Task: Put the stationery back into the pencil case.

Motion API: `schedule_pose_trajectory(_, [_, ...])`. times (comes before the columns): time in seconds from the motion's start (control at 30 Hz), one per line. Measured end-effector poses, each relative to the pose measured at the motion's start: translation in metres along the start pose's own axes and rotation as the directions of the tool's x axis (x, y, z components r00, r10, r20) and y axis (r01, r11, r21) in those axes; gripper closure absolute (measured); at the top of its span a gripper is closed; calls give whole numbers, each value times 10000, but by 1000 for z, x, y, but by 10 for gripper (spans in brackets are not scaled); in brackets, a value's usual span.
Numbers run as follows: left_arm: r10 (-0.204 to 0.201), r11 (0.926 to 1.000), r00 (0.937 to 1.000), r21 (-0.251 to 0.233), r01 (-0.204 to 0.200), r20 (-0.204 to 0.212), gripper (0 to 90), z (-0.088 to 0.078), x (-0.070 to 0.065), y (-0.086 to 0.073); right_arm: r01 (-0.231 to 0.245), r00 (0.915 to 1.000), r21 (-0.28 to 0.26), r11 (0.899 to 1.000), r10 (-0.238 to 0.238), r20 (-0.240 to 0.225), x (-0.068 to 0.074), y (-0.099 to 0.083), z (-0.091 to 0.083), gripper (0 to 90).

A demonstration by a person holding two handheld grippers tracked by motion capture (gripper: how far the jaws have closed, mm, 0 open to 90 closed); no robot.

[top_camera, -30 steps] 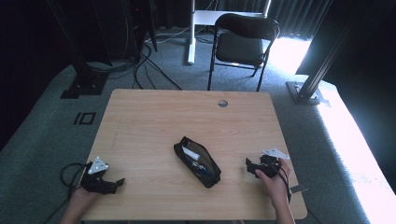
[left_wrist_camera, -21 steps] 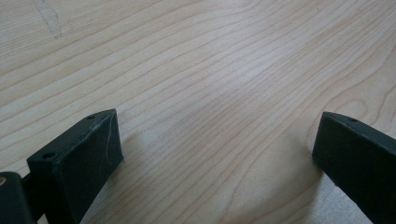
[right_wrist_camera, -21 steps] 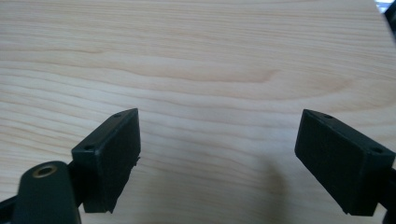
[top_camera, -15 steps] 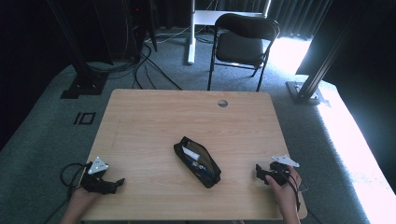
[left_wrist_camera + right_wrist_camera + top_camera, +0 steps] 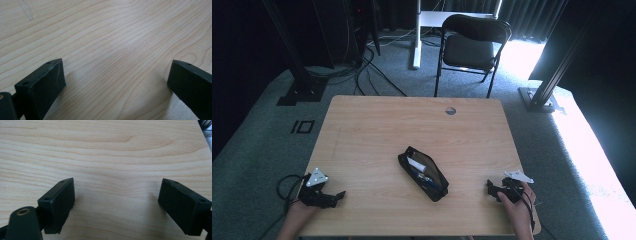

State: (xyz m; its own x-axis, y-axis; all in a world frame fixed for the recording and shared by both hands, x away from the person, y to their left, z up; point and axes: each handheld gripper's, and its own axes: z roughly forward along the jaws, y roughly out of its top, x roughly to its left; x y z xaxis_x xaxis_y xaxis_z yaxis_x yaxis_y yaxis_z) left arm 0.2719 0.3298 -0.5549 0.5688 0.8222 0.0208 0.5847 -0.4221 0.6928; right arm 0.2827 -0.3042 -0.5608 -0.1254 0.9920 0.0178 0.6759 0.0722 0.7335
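An open black pencil case (image 5: 424,173) lies slantwise in the middle of the wooden table (image 5: 412,130), with a white item and pens showing inside. My left gripper (image 5: 337,196) rests on the table near the front left corner, held by a hand. Its jaws stand wide open over bare wood in the left gripper view (image 5: 115,75). My right gripper (image 5: 490,188) rests near the front right corner, right of the case and apart from it. In the right gripper view (image 5: 116,197) its jaws are wide open with nothing between them.
A round cable hole (image 5: 450,110) sits near the table's far edge. A black folding chair (image 5: 472,47) stands behind the table. Black stands (image 5: 302,75) and cables are on the floor at the far left, a metal frame (image 5: 547,85) at the right.
The right gripper has moved back toward the front right corner and settled lower on the table. The left gripper and the case have stayed put.
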Motion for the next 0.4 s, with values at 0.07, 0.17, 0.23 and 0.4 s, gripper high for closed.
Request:
schedule_pose_trajectory(0.07, [1,10000,10000,-1,-1,1,16,0,0,0,-19,10000,10,10000,19,18,0,0,0,130])
schedule_pose_trajectory(0.17, [3,10000,10000,2,-3,1,16,0,0,0,-32,10000,11,10000,32,13,0,0,0,129])
schedule_pose_trajectory(0.23, [2,10000,10000,2,-2,0,16,0,0,0,-34,10000,11,10000,34,13,0,0,0,129])
schedule_pose_trajectory(0.4, [-1,10000,10000,2,1,2,16,0,0,0,-30,10000,12,10000,30,13,0,0,0,129])
